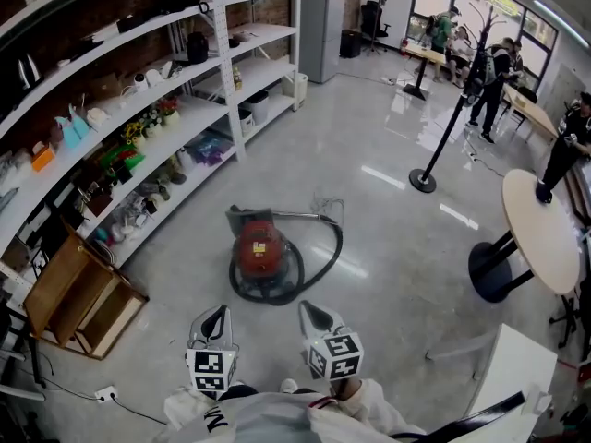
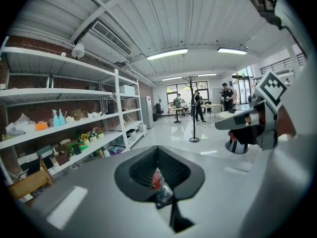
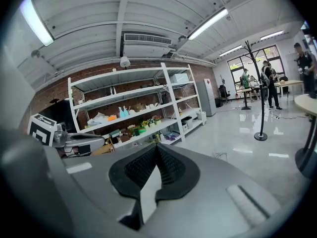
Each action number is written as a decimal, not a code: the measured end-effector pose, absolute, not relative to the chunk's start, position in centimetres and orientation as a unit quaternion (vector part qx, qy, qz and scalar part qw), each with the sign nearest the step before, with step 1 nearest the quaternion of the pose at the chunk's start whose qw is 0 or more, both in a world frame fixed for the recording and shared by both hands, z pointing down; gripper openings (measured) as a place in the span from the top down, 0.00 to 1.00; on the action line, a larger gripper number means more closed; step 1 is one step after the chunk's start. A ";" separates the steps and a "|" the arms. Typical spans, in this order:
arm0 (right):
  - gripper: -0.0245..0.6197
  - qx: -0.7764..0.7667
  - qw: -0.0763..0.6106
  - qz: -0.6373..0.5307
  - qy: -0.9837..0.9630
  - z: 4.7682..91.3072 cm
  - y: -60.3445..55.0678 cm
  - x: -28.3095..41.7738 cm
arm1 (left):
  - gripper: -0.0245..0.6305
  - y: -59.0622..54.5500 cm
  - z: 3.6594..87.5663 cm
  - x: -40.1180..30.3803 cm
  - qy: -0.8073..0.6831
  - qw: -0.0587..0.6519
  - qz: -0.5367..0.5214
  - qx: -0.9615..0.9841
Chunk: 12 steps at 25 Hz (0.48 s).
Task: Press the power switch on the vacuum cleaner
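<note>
A red canister vacuum cleaner (image 1: 261, 250) stands on the glossy grey floor, ringed by its black hose (image 1: 331, 247). Both grippers hang low in the head view, nearer me than the vacuum and well apart from it. My left gripper (image 1: 215, 319) has its jaws together with nothing held; my right gripper (image 1: 312, 314) is likewise shut and empty. In the left gripper view a sliver of the red vacuum (image 2: 156, 182) shows through the gap below the closed tips of the left gripper (image 2: 157, 151). The right gripper (image 3: 157, 149) points toward the shelves and floor.
White shelving (image 1: 138, 118) full of small items runs along the left, with a wooden crate (image 1: 78, 293) at its near end. A stanchion post (image 1: 426, 177) and a round table (image 1: 540, 233) stand to the right. Several people are at the far back.
</note>
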State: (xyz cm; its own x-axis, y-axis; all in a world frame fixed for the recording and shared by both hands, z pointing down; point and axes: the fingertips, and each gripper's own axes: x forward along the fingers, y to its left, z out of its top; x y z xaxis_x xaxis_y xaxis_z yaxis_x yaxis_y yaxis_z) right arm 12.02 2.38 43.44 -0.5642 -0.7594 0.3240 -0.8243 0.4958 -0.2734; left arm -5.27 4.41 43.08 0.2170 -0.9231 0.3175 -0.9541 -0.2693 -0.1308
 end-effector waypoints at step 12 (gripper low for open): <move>0.96 0.463 0.092 0.207 -0.857 43.7 3.4 9.5 | 0.96 5.0 43.3 -7.7 -0.595 0.052 0.168 0.785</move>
State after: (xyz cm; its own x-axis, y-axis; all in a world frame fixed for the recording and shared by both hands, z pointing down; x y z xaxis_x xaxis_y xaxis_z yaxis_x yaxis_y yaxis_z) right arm 9.47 3.42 43.72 -0.5538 -0.7557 0.3497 -0.8320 0.4853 -0.2688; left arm -7.69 5.01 43.31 0.2365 -0.9155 0.3253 -0.9506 -0.2874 -0.1176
